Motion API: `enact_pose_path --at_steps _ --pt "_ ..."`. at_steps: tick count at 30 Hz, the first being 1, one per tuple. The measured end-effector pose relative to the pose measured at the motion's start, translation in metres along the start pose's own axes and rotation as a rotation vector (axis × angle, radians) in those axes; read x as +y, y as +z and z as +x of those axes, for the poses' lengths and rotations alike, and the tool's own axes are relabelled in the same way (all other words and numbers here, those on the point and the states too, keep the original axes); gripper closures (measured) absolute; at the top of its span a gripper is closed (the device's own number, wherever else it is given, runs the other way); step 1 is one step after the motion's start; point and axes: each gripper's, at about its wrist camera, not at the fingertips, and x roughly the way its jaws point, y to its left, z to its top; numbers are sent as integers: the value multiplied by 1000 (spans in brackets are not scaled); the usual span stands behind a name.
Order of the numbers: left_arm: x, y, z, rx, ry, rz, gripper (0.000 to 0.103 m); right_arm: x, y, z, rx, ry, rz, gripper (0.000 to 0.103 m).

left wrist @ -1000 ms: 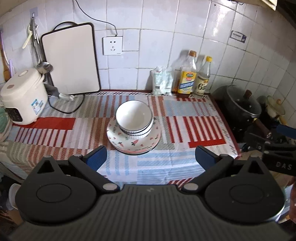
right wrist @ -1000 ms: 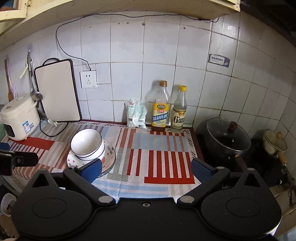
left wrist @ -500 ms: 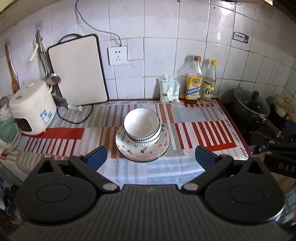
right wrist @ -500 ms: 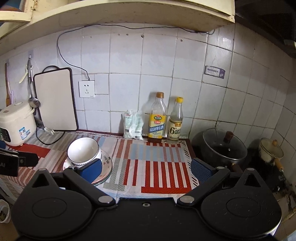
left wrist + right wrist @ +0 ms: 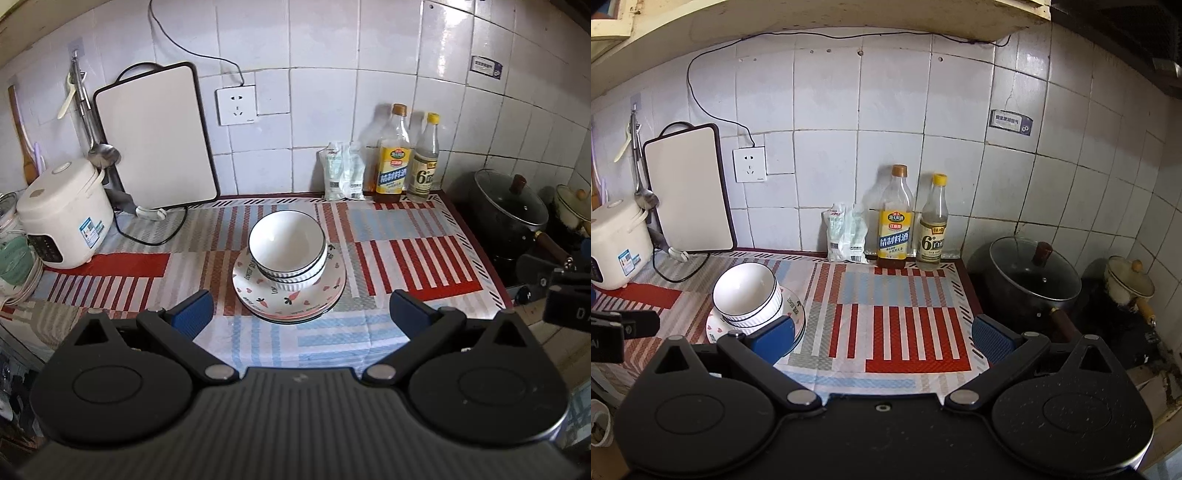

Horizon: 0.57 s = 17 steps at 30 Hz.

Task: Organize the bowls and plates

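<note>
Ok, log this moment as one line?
left hand-held gripper: open, empty | right hand-held gripper: open, empty | bowls: stacked on plates | contact: none

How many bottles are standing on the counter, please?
2. The taller bottle with the yellow label stands at the back wall; the clear bottle with the yellow cap stands just right of it, beside the black pot.

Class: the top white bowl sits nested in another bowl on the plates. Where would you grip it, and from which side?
Grip the top bowl by its near rim, one finger inside, one outside, coming from above: its wall is nested in the lower bowl, leaving only the rim exposed.
</note>
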Motion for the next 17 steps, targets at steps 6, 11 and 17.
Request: enact_pose_path --at_steps 6,11,17 --pt "-2 -1 1 -6 23 7 0 0 0 4 3 -2 -6 0" --pt "2 0 0 -3 17 -10 0 1 1 4 3 -2 -11 0" --pt "2 0 0 0 17 -12 0 1 1 4 10 -2 -7 0"
